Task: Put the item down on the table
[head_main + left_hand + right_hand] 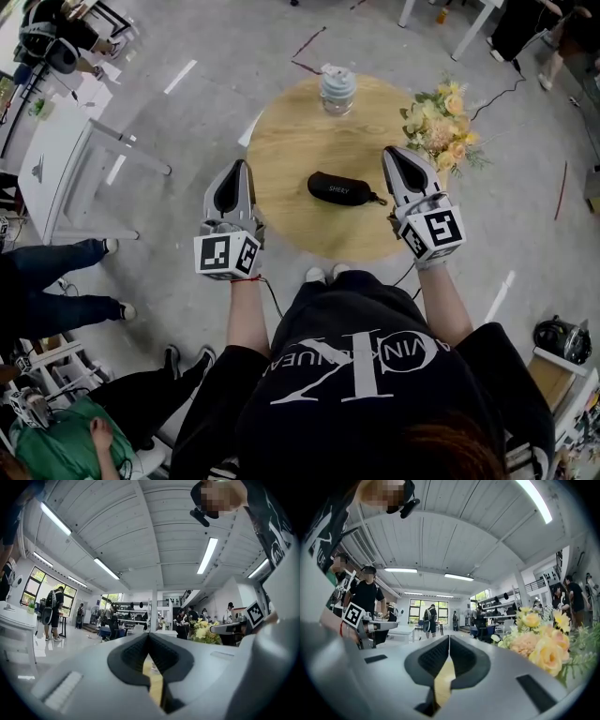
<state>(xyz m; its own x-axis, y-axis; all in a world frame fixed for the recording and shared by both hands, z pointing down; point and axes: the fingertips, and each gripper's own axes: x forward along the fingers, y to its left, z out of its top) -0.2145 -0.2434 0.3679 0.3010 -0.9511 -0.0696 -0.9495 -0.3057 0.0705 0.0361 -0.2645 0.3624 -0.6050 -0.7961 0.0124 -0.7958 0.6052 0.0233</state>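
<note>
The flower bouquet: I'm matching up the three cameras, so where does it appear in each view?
Head view: the bouquet is at the upper right, at the right edge of the round wooden table.
Left gripper view: the bouquet is right of centre, slightly below the middle.
Right gripper view: the bouquet is large, at the right edge.
Shared landmark: the table, a tan sliver low in the middle of both gripper views.

**Case at the middle of the desk**

The case (339,188) lies near the middle of the round desk (281,150). Behind it, at the far edge, stands a jar (337,89). The flowers (441,127) are at the right edge, just behind the right claw (392,154). The left claw (240,169) is at the left edge. The case lies between both claws, apart from them.
</note>
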